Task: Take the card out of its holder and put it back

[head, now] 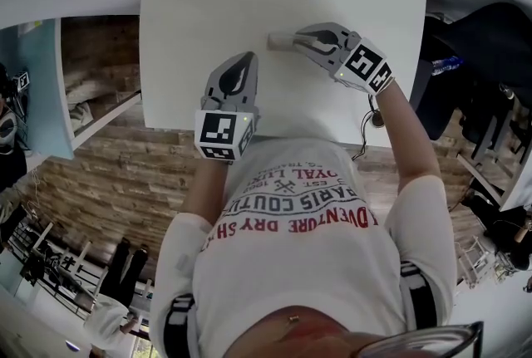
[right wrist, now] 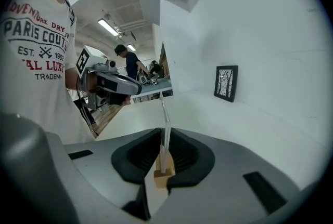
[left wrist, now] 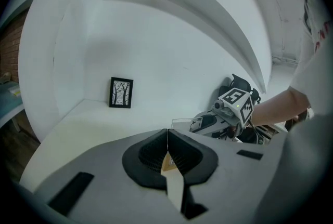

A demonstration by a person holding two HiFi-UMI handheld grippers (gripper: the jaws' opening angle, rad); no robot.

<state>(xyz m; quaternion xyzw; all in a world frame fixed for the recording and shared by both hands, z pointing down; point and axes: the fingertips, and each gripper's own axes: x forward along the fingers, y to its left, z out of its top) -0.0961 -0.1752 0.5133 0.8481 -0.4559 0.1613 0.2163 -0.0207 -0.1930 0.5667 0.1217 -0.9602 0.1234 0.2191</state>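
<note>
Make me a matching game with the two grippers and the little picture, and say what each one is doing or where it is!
1. left gripper
2. right gripper
3. picture

A. stands by the wall
B. shut on the clear holder
C. shut, with nothing in it

Pairs: 1-C, 2-B, 3-A

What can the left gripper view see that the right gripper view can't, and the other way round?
Only the left gripper view: the right gripper seen from outside, and the card clamped right before the camera. Only the right gripper view: the left gripper from outside, a person standing far behind, ceiling lights. Both: the clear holder, the white table, the framed tree picture.
</note>
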